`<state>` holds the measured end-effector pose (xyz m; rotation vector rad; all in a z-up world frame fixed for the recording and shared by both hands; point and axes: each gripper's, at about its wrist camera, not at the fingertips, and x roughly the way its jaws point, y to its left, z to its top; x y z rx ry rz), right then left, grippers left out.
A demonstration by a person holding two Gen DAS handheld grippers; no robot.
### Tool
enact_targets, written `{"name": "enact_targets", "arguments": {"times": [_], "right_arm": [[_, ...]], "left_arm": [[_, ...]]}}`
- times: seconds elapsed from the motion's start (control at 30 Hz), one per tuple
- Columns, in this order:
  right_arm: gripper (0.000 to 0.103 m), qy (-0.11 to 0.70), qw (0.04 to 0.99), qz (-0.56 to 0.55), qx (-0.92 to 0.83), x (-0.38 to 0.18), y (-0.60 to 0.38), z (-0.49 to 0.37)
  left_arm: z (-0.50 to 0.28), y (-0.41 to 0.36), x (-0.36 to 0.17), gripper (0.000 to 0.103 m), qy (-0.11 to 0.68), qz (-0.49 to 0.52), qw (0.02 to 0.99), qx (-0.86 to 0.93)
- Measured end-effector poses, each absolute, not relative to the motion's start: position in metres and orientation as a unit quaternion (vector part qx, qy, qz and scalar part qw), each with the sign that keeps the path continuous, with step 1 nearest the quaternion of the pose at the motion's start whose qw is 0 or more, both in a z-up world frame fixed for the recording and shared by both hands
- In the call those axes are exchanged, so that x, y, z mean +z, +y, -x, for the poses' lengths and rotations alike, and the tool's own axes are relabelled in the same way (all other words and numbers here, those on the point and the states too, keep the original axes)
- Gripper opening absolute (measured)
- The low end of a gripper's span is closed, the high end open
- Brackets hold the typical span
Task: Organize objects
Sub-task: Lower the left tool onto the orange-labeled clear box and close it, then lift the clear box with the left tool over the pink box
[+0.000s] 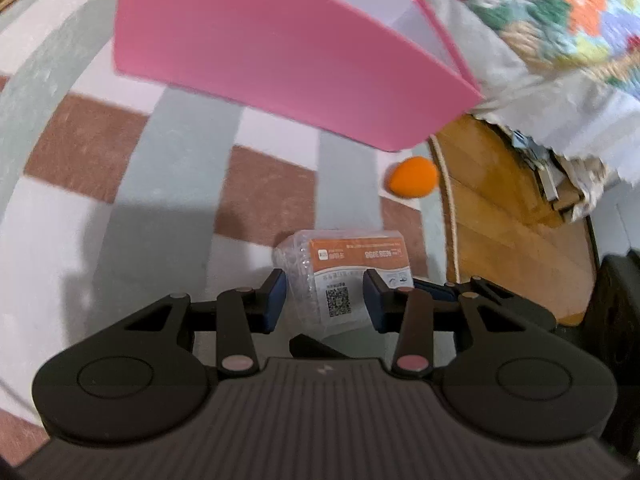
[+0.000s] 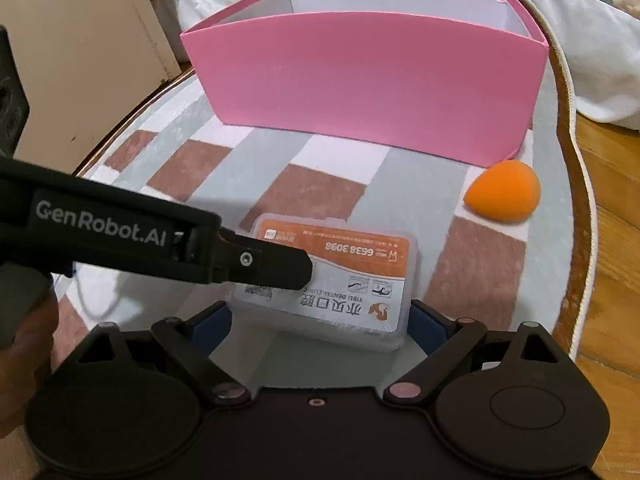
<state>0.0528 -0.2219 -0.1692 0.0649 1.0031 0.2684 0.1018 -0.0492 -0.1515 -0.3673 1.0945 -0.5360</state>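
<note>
Clear plastic case (image 2: 334, 284) is straddled by both spread hand-held grippers, left (image 1: 324, 300) and right (image 2: 320, 326); not pinched. Orange sponge (image 2: 503, 191) is seen beside pink box (image 2: 360, 80).

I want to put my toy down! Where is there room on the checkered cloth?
Free: the checkered cloth between the pink box and the clear box, and left of both. Crowded: around the clear box, where both grippers meet, and the corner holding the orange sponge.

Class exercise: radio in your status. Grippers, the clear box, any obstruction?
Left gripper and right gripper open, jaws either side of the clear plastic box. Box on mat. Pink bin beyond; orange sponge beside it, not blocking.
</note>
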Motion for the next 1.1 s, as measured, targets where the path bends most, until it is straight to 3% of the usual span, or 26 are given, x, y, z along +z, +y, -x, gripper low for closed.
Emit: {"name": "enact_targets", "arguments": {"times": [0.53,1.1], "right_arm": [[0.096,0.456,0.880,-0.038,0.126,-0.121,-0.240,-0.018],[0.096,0.414,0.890,0.013,0.191,-0.022,-0.226,-0.032]], "left_arm": [[-0.063,-0.057,-0.099,0.040,0.502,0.180,0.807,-0.253],[-0.083,-0.039,0.013,0.040,0.453,0.147,0.845,-0.245]]}}
